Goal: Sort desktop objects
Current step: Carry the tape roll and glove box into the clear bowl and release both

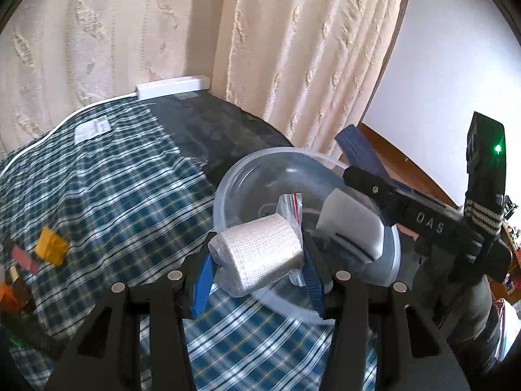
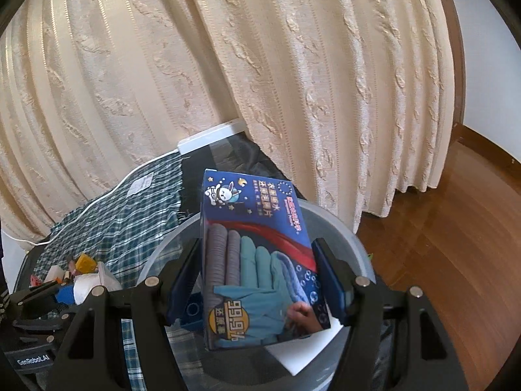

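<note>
Left tool [image 1: 257, 280] pinching a white gauze roll in a clear plastic bag [image 1: 260, 251]; right tool [image 2: 257, 280] pinching a blue cardboard box printed with gloves [image 2: 257, 260], both over the clear round plastic basin [image 1: 228, 189].

The bagged gauze roll hangs just above the basin's near rim, its long axis lying crosswise between the blue pads, one round end turned left. The blue box stands over the basin's middle, its long axis running away from the right tool, far end tilted up toward the cream curtain [image 2: 260, 65]. A white flat box [image 1: 351, 224] already lies inside the basin. To finish well, I judge each tool should move further inside the rim, lower, then spread its pads gently, gauze beside the white box. Loose small items [image 1: 49, 247] lie left of the basin on the checked cloth [image 1: 130, 179] covering the worktop.
</note>
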Demonstrator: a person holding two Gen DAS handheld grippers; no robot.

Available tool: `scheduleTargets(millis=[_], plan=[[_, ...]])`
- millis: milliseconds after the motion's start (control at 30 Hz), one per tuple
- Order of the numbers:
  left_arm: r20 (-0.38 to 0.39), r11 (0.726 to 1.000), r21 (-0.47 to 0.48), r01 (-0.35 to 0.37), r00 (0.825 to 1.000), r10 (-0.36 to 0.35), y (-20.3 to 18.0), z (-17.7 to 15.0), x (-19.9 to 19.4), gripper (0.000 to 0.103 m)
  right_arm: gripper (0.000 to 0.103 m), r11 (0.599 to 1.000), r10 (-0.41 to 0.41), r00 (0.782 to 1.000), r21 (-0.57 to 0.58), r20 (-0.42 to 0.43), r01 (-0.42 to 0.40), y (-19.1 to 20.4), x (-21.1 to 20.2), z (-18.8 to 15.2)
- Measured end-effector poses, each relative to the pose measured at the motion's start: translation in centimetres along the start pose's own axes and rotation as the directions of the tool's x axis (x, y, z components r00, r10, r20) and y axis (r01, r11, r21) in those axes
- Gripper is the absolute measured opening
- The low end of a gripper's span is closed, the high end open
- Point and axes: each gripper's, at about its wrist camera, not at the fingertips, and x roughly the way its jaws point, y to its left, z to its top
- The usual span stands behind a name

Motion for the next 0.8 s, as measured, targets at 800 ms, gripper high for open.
scheduleTargets(millis=[800], plan=[[0.016,0.991,-0.070,0.116,0.993,-0.115,0.2,1.6,3.0,0.080,0.081,0.996,-0.073,0.997,0.055,0.004,0.072,-1.2,0.1,-0.1]])
